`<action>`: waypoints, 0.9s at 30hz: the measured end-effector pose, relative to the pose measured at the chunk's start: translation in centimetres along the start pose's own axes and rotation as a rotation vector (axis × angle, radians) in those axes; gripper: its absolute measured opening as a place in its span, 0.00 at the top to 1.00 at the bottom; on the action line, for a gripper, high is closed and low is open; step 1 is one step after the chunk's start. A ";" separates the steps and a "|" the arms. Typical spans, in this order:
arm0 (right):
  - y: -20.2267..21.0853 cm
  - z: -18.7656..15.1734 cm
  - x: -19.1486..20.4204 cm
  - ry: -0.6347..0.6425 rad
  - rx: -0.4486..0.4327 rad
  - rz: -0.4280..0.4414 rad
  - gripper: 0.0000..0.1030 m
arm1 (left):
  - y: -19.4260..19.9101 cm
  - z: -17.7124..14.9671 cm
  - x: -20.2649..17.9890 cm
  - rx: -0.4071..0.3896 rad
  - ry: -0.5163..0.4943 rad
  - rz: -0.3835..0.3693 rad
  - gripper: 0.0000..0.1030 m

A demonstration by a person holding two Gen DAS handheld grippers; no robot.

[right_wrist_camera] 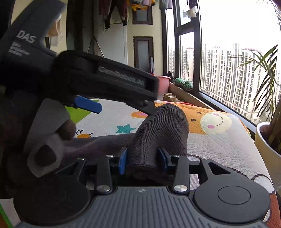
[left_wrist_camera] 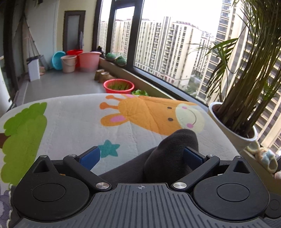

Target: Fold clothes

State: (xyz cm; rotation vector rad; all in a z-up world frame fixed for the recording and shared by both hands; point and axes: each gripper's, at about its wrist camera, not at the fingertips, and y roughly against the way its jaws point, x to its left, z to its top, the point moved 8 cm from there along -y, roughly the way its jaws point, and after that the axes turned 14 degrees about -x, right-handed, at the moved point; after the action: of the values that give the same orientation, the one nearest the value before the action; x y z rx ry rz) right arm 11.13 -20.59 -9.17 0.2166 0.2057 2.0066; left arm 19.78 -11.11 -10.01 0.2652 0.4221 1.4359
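**Two grippers at a dark garment on a cartoon mat**

Left wrist view: The left gripper (left_wrist_camera: 141, 156) has its two blue-padded fingers spread wide. A dark grey garment (left_wrist_camera: 173, 154) rises in a rounded hump just inside the right-hand finger, touching it; the other finger stands apart from the cloth, over bare mat. The garment's flat part trails back under the gripper body. It lies on a padded mat (left_wrist_camera: 73, 126) printed with an orange giraffe (left_wrist_camera: 154, 114), a green tree (left_wrist_camera: 24, 138) and a teal star (left_wrist_camera: 108, 148). Only this view shows the balcony floor beyond the mat: a red basin (left_wrist_camera: 118, 86) of greens, and pink, red and blue buckets (left_wrist_camera: 75, 59) by the far wall. A palm (left_wrist_camera: 245, 79) in a white pot stands at the right, beside tall windows facing apartment blocks.

Right wrist view: The right gripper (right_wrist_camera: 144, 160) pinches a thick fold of the same garment (right_wrist_camera: 161, 128) between both blue pads, which press the cloth from either side. The fold arches up and forward over the giraffe. Only this view shows the left gripper from outside (right_wrist_camera: 112, 105): it hangs above the mat at upper left, fingers apart, one blue finger free in the air, the other tip at the top of the hump. A gloved hand (right_wrist_camera: 47, 138) grips its handle. Laundry (right_wrist_camera: 123, 10) hangs overhead, seen here alone.
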 end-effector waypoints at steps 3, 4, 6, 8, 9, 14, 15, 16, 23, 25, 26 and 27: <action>0.5 -0.2 0.4 0.029 -0.007 0.015 0.60 | -1.0 -1.0 0.8 0.029 0.011 0.018 0.00; 0.7 -0.2 0.3 0.026 -0.008 0.023 0.60 | -1.0 -1.2 1.0 0.028 0.011 0.019 0.00; 1.3 -0.1 0.0 0.004 -0.009 0.046 0.59 | -1.0 -1.3 1.5 0.026 0.009 0.022 0.00; 1.9 0.0 -0.9 -0.051 -0.011 0.063 0.56 | -0.9 -1.3 1.8 0.022 -0.001 0.032 0.00; 2.2 0.0 -1.5 -0.088 -0.012 0.065 0.51 | -0.8 -1.3 2.0 0.020 -0.005 0.036 0.00; 3.7 0.2 -4.6 -0.273 -0.017 0.074 0.46 | -0.4 -1.6 4.1 0.025 0.055 0.051 0.00; 3.9 0.2 -5.2 -0.311 -0.018 0.076 0.46 | -0.4 -1.8 4.5 0.031 0.075 0.050 0.00; 3.3 -0.1 -5.8 -0.386 -0.009 0.076 0.43 | -0.3 -1.9 4.8 0.035 0.090 0.050 0.00; -2.1 -2.5 -6.4 -0.743 0.072 0.141 0.24 | 0.2 -2.4 6.9 0.045 0.101 0.116 0.00; -2.8 -2.9 -5.9 -0.811 0.085 0.185 0.24 | 0.2 -2.8 7.9 0.065 0.122 0.128 0.00; -2.9 -3.1 -5.7 -0.845 0.088 0.206 0.24 | 0.1 -3.2 8.4 0.078 0.123 0.138 0.00; -2.9 -3.3 -5.4 -0.884 0.087 0.238 0.24 | 0.1 -3.5 8.7 0.087 0.122 0.146 0.00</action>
State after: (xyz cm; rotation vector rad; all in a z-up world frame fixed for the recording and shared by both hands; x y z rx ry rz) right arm 15.15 -24.41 -13.40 1.1878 -0.3103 1.9413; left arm 18.84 -2.70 -14.20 0.2839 0.5752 1.5838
